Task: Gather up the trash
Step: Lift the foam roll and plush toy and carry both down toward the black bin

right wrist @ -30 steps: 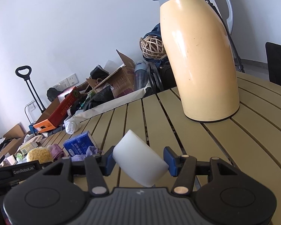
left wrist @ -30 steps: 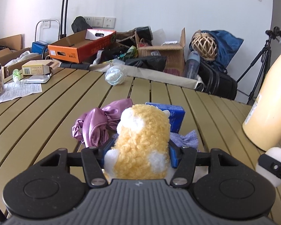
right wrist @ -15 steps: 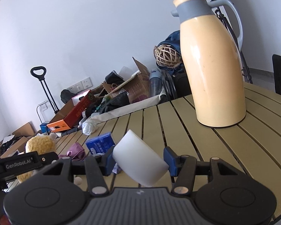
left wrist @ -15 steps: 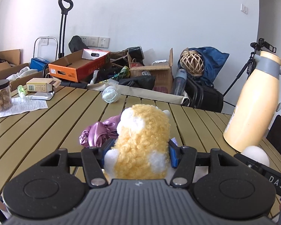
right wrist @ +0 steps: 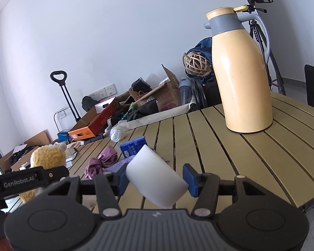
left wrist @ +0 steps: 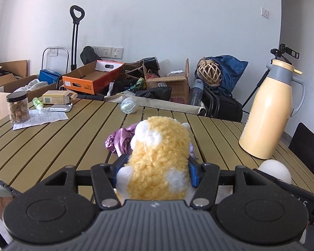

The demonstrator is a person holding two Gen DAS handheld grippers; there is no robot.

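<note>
Left wrist view: yellow-and-white plush toy point(left wrist: 157, 159) clamped between blue pads of the left gripper point(left wrist: 156, 172), jaws partway closed on it, held above the near edge of the slatted table point(left wrist: 52, 142). Right gripper point(right wrist: 156, 179) pinches a white foam block point(right wrist: 157, 181), tilted, jaws partway closed. On the table beyond: purple cloth point(right wrist: 100, 163), blue packet point(right wrist: 134, 147), crumpled plastic point(left wrist: 127, 105). Cream thermos jug point(right wrist: 240, 71) stands upright to the right; jar point(left wrist: 17, 106) far left.

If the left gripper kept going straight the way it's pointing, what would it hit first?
Probably the purple cloth on the table, just beyond the plush toy that the left gripper holds; depth is hard to judge.
</note>
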